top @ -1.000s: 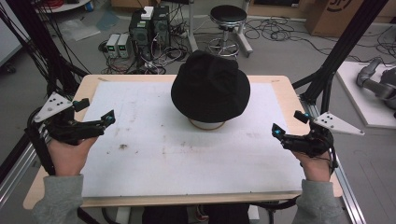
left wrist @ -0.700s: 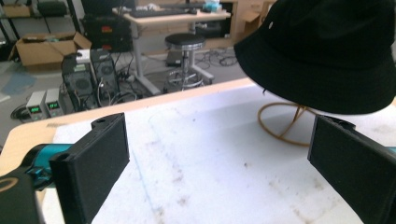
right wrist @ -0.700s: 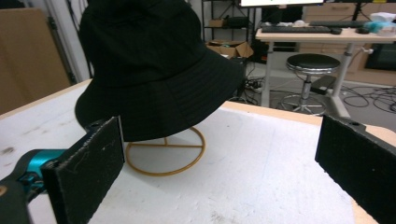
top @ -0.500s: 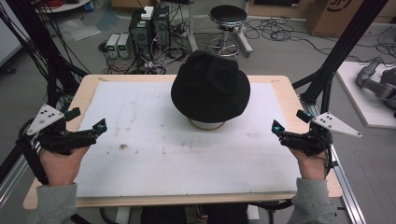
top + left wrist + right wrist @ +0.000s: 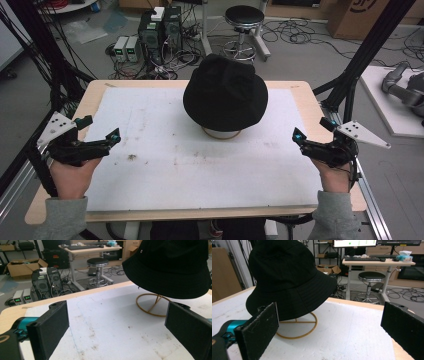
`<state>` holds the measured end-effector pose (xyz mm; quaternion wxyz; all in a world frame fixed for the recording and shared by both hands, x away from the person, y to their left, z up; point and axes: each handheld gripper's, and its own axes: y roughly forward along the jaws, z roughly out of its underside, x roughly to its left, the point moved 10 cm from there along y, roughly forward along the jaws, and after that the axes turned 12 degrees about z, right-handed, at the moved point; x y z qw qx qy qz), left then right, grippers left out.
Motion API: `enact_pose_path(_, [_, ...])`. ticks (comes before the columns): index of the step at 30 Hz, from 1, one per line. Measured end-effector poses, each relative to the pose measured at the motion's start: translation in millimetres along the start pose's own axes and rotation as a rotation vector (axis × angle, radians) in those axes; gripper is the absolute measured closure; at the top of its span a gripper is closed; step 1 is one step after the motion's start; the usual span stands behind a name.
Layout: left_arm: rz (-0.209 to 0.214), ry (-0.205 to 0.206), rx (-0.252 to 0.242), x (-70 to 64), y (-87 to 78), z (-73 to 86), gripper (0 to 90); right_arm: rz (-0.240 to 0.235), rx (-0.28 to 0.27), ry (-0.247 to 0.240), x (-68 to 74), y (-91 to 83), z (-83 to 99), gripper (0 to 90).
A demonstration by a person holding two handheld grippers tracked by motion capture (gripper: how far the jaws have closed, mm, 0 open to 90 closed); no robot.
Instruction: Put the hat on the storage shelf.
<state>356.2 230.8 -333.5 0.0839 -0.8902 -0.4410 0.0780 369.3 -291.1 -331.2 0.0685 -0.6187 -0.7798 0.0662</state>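
– Anything shifted? Left gripper (image 5: 95, 140) had slid back to the table's (image 5: 165, 170) left edge, then crept forward a bit; hat (image 5: 224, 95) stayed put.

– Yep, hat sat on its wire stand (image 5: 150, 305) at the table's far middle, well apart from both. Right gripper (image 5: 314, 142) hovered at the right edge. Both had jaws spread wide, nothing held.

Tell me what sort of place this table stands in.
Most likely a robotics or data-collection lab. Computer towers and loose cables sit on the floor behind the table, a desk with a keyboard stands beyond a stool, and black frame struts flank the table.
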Motion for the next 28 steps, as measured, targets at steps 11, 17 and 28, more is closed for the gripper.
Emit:
enact_pose_path(11, [-0.014,-0.009,-0.005,2.7,-1.9,0.0,5.7,-0.019,0.037,0.005,3.8,3.0,5.1,1.2])
enact_pose_path(17, [-0.017,-0.013,-0.004,3.1,-2.2,0.3,5.7,-0.023,0.038,-0.005,6.0,3.5,5.0,1.2])
enact_pose_path(28, [-0.025,-0.017,0.006,3.8,1.2,3.7,5.7,-0.026,0.041,0.003,6.8,2.8,5.1,1.2])
